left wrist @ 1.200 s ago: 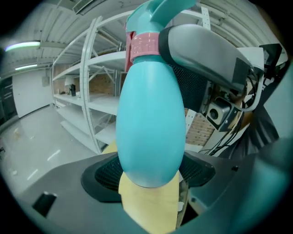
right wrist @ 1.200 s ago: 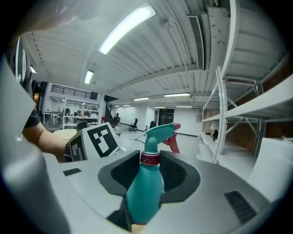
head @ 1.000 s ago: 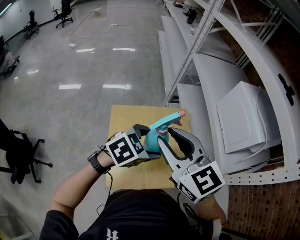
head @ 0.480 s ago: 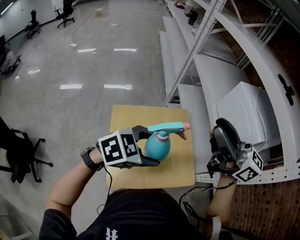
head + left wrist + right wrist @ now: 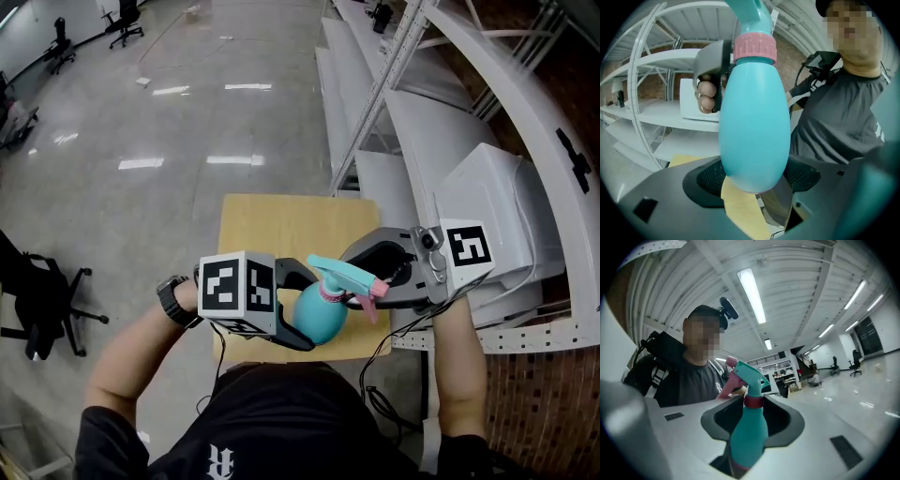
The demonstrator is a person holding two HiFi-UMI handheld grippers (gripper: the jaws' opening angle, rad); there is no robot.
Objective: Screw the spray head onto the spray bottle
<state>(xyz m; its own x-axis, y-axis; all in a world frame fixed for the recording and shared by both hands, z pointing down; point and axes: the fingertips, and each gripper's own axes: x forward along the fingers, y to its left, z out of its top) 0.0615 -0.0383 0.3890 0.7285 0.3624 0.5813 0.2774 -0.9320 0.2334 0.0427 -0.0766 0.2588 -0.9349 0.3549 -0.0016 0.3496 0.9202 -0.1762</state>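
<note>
A teal spray bottle (image 5: pixel 319 319) hangs above the table with my left gripper (image 5: pixel 307 309) shut on its round body. The left gripper view has the body (image 5: pixel 754 126) wedged between both black pads (image 5: pixel 705 180), the pink collar (image 5: pixel 754 47) on top. The teal spray head (image 5: pixel 339 273) sits on the neck, its pink trigger pointing right. From the right, my right gripper (image 5: pixel 356 281) reaches in, and its jaws stand to either side of the collar (image 5: pixel 753 401) below the head (image 5: pixel 751 373). I see no pad pressing there.
A small wooden table (image 5: pixel 281 225) lies under the bottle. White metal shelving (image 5: pixel 441 150) runs along the right, with a white box (image 5: pixel 487 216) on it close behind the right gripper. A black office chair (image 5: pixel 37 300) stands on the grey floor at the left.
One second ago the right gripper was at the collar. It then swung away to the right and has now come back to the spray head. The bottle's head has turned towards the lower right.
</note>
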